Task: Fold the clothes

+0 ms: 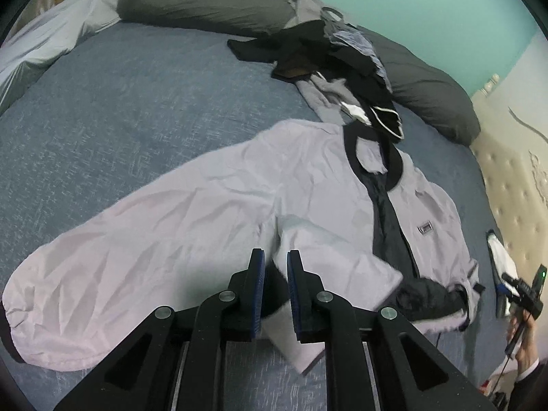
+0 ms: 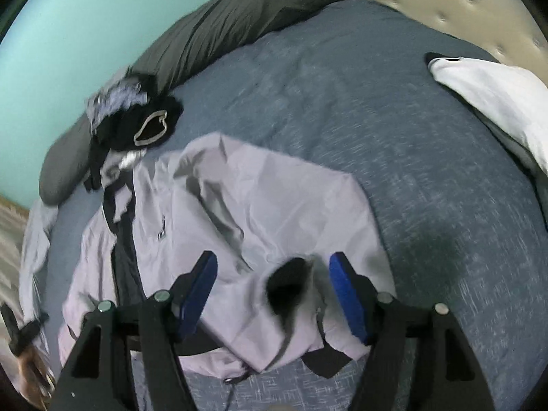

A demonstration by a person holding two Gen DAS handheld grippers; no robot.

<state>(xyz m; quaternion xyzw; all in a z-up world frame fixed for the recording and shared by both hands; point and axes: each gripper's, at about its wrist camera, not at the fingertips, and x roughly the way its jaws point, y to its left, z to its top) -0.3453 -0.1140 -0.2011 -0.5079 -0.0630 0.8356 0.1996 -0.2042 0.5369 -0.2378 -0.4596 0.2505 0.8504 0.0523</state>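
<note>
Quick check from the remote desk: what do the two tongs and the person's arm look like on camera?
Both the left tongs and the right tongs are black linkage frames with silver round pivot pins and blue pads on the fingers. In the left wrist view a thin black cable hangs by a dark sleeve.

Motion blur smears the dark clothes pile (image 2: 133, 116).

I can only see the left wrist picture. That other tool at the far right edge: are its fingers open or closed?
Observer: The right gripper stands wide open.
Visitor: Is anything between its fingers?
Observer: Yes. The sleeve cuff of the lilac jacket lies between the fingers, its dark opening showing, and neither blue pad touches it.
</note>
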